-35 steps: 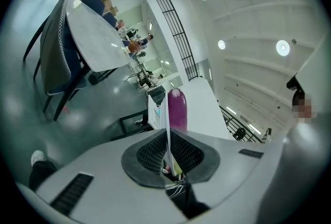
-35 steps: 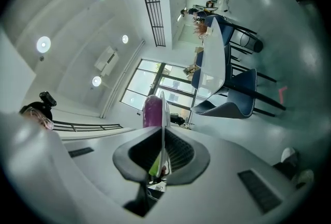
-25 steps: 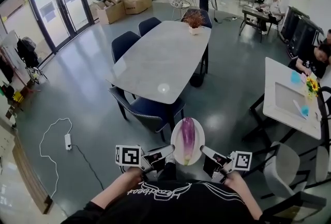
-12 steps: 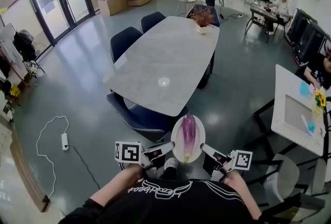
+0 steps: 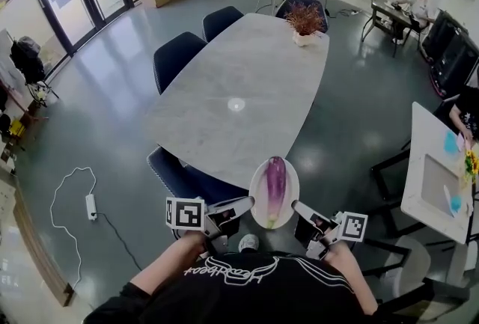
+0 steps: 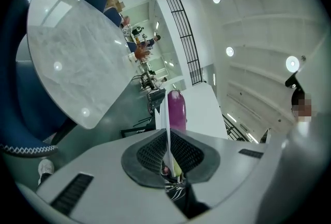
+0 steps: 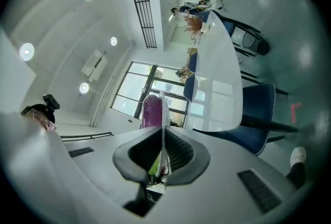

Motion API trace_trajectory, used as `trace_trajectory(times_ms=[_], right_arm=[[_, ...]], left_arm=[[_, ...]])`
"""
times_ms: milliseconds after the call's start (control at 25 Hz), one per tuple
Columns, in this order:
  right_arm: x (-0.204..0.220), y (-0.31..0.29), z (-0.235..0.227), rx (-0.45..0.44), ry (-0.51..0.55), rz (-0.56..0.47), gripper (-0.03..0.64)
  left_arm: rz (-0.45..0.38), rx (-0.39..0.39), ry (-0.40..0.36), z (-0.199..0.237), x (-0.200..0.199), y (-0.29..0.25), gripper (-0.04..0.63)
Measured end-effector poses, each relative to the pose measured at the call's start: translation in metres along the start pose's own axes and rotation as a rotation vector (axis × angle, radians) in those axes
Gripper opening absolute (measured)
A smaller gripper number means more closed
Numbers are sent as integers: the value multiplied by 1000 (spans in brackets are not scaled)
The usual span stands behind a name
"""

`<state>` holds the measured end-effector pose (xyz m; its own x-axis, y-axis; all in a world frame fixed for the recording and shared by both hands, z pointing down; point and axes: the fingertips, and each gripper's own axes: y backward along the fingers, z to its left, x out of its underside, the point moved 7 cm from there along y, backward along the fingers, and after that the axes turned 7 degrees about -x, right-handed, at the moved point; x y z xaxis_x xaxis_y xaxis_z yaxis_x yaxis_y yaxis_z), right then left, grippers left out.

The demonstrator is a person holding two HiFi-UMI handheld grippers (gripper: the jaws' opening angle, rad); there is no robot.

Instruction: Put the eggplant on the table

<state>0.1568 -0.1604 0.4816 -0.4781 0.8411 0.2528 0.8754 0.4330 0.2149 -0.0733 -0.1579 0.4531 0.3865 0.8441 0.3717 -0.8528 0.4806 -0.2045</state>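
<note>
Eggplant, one, on one plate; left claw, right claw apparently pinch it.

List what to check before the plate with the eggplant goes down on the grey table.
1. The left tool is shut on the plate rim: ok.
2. The right tool is shut on the opposite rim: ok.
3. The eggplant lies along the plate's middle: ok.
4. The table is bare at its near end: ok.
5. The plate is above the tabletop: cannot tell.
6. The blue chair is out of the way: cannot tell.
</note>
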Motion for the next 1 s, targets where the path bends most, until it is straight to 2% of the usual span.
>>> trace_trajectory(times_ms=[200,440,800,1000], right_arm=[[-29,-37,-15,13,3,-4,17],[-50,-60,-34,21,9,-26,17],[-55,-65,-47,18,-13,-53,17],[-66,-62,-56,15,-36,-44,17]], left_arm=[[2,-1,7,20,-46,-6,28],[8,0,-2,40,-79,-17,28],[27,-37,-13,52,-90,-24,28],[12,-63,-12,50,-92,-35,28]])
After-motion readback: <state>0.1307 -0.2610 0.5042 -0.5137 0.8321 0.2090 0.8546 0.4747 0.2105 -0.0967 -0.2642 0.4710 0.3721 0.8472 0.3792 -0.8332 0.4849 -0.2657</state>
